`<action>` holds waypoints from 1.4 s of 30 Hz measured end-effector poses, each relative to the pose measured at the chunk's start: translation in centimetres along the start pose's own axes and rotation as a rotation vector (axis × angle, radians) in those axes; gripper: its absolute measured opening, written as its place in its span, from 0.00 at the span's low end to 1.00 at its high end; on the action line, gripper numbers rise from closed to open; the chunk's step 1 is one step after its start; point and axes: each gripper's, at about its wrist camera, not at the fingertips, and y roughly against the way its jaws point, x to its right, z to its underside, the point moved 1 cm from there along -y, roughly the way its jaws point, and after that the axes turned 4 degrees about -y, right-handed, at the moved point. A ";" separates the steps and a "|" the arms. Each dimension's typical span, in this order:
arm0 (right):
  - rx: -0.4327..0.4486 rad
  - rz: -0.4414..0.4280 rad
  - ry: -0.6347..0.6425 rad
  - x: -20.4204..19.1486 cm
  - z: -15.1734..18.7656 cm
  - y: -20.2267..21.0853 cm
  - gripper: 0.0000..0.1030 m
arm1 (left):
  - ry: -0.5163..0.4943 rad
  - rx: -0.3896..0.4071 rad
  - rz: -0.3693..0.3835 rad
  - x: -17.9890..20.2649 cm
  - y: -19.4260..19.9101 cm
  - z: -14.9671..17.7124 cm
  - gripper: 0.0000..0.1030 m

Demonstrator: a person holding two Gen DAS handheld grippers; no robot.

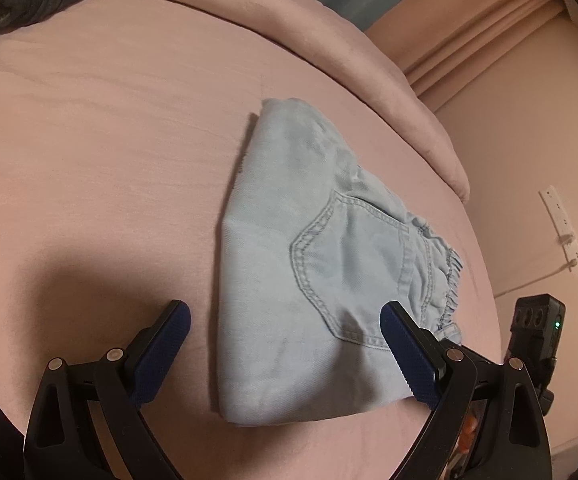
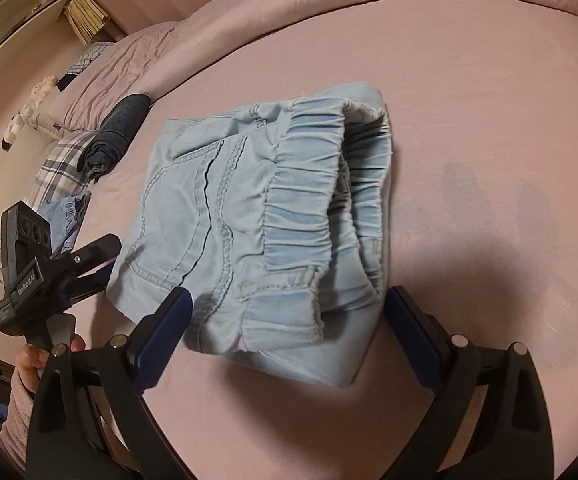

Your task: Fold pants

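Light blue denim pants [image 1: 309,260] lie folded into a compact stack on the pink bed sheet [image 1: 89,140], back pocket facing up. My left gripper [image 1: 285,316] is open just above the stack's near end, its right finger over the pocket and its left finger over bare sheet. In the right wrist view the pants [image 2: 257,208] show their gathered elastic waistband toward me. My right gripper [image 2: 289,300] is open, straddling the waistband end and holding nothing. The left gripper [image 2: 105,268] shows at the stack's left side, held by a hand [image 2: 33,356].
A rolled dark garment [image 2: 117,136], a plaid cloth [image 2: 61,168] and another light blue garment [image 2: 65,216] lie to the left of the pants. A bunched pink duvet [image 1: 369,72] runs along the far side. The bed's edge and a wall power strip [image 1: 561,224] are nearby.
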 end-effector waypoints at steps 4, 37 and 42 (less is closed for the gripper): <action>0.014 -0.001 0.019 -0.4 -0.2 -0.5 0.93 | 0.001 0.008 0.001 0.0 -0.2 -0.1 0.92; 0.061 0.061 0.041 -0.2 -1.0 -0.2 0.49 | -0.107 -0.041 -0.099 2.0 -0.2 0.3 0.48; 0.101 0.099 0.126 -1.9 -0.9 1.0 0.39 | -0.142 -0.014 -0.121 3.0 0.8 0.3 0.25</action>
